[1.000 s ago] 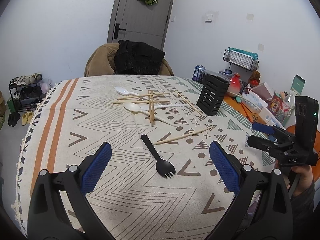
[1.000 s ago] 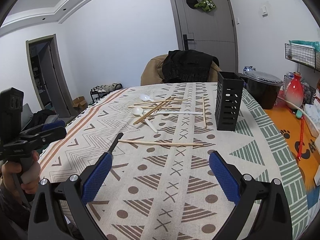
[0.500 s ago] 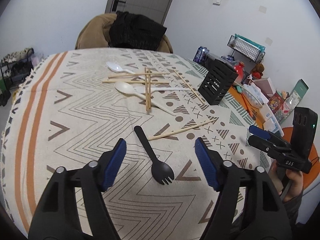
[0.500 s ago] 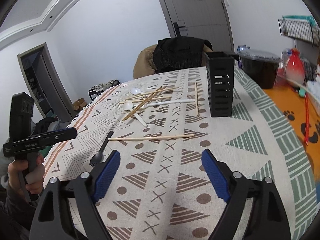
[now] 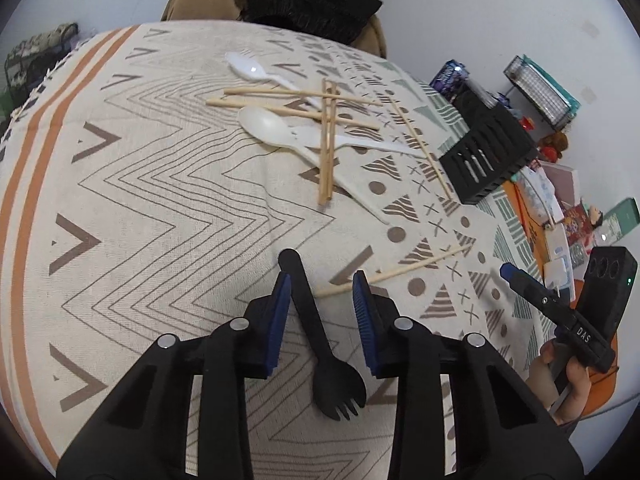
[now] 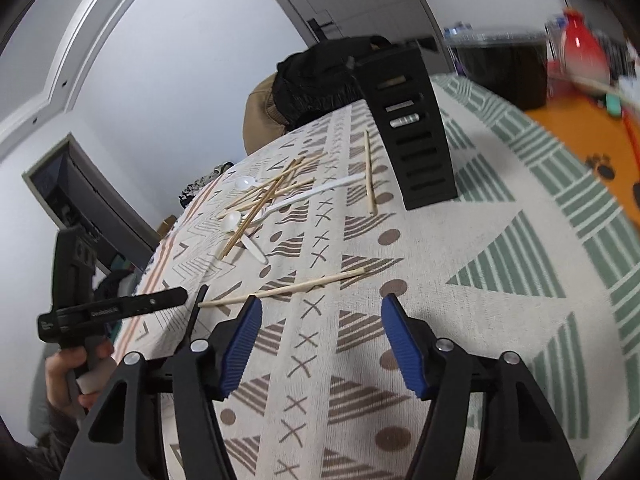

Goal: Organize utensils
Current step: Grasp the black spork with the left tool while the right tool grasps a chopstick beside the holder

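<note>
- Here, the black spork [image 5: 320, 336] lay on the cloth [image 5: 160, 200], handle between our left gripper [image 5: 320, 296]'s pads.
- Light, stiff, slick plastic, we judged; best pinched mid-handle.
- Left jaws were part-closed, one pad touching, nothing clamped.
- Right gripper [image 6: 320, 344] hovered wide open, empty, near a chopstick [image 6: 288, 288].
- Holder [image 6: 412, 128] stood well apart.

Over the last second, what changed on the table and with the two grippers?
The left gripper came down over the black spork, its jaws narrowing around the handle, not yet clamped. The right gripper tilted and narrowed slightly, holding nothing. Spoons, chopsticks and holder stayed put.
</note>
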